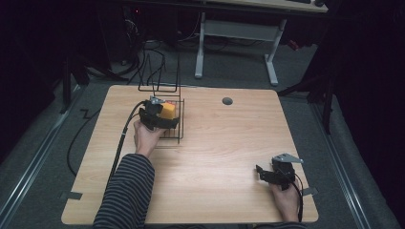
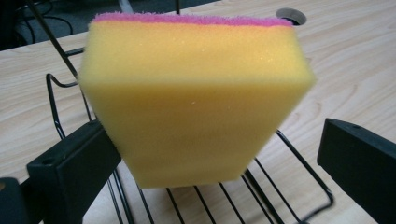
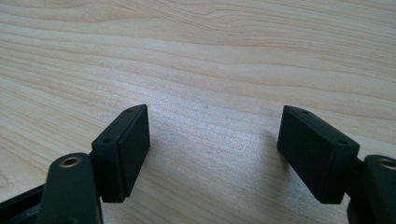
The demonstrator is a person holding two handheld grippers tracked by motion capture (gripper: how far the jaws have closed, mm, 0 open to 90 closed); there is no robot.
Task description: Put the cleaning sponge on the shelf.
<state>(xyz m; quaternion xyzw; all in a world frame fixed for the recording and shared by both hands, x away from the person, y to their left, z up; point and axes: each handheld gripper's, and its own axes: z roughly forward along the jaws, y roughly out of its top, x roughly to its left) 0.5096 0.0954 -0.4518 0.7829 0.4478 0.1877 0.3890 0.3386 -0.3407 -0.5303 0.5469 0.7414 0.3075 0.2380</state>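
Setting the sponge [image 2: 194,100] down in the wire rack [image 2: 280,186].
Our left gripper [image 2: 205,154] stands wide, sponge leaning on one jaw; next we back out. Our right gripper [image 3: 212,154] rests spread apart on the table [image 1: 224,152].

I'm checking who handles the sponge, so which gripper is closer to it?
Left. The left gripper has its open jaws on either side of the sponge at the wire rack; the right gripper rests far off near the table's front corner.
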